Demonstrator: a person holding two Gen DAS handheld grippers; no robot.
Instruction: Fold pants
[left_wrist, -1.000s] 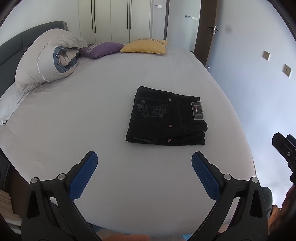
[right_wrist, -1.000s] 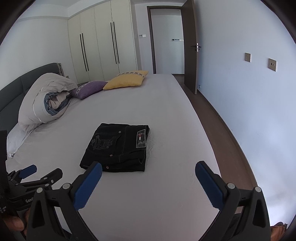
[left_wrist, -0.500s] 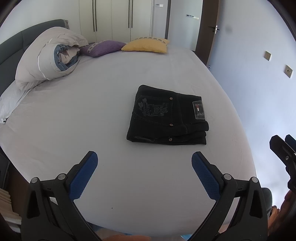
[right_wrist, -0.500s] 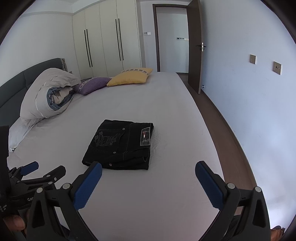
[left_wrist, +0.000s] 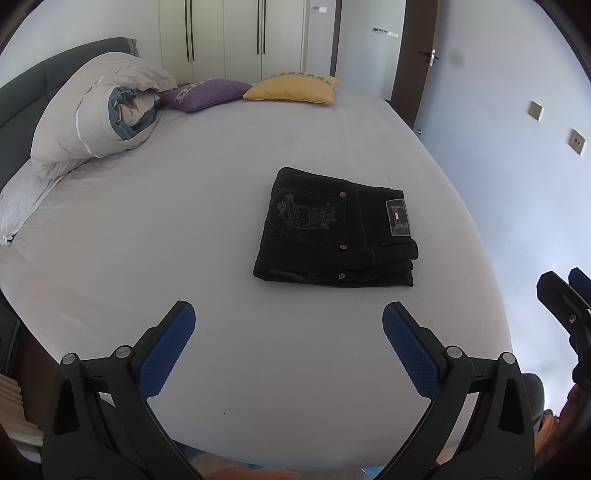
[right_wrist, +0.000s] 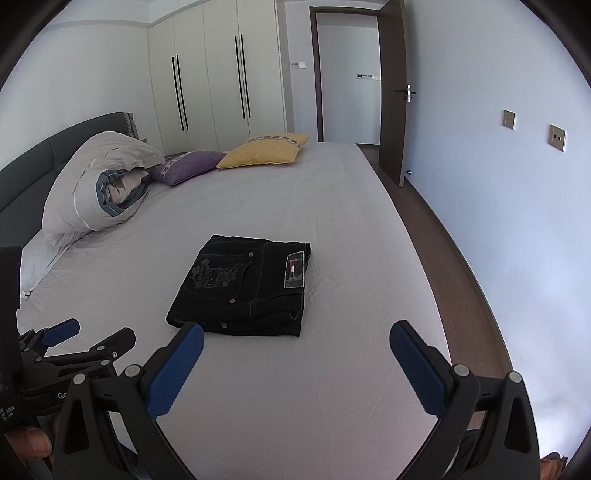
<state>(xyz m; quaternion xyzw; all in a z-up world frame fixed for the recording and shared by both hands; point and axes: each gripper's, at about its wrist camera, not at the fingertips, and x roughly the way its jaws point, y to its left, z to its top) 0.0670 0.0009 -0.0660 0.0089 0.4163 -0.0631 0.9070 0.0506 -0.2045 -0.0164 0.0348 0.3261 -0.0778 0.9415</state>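
A wide bed covered in a smooth pale grey sheet (left_wrist: 184, 229) fills both views, with a rolled grey-and-blue duvet (left_wrist: 99, 118) heaped by the dark headboard at its far left corner and a purple cushion (left_wrist: 207, 94) and a yellow cushion (left_wrist: 291, 88) along its far edge. The black denim pants (left_wrist: 336, 232) lie toward the right edge of the bed, roughly midway along it, already stacked into a compact rectangle with the embroidered back pocket and the waistband patch facing up; the same bundle shows in the right wrist view (right_wrist: 247, 288) with its layers squared on top of each other. By the look of it the folding is finished, so the step in hand is most likely backing off and checking the result: good practice would be to keep both tools clear of the stack so no layer gets dragged askew, and to press a corner flat only if one lifts. The left hand-held gripper (left_wrist: 288, 343) hovers over the near edge of the bed with its blue-padded jaws spread wide and nothing between them. The right hand-held gripper (right_wrist: 295, 365) is likewise wide apart and empty, near the pants but not touching them.
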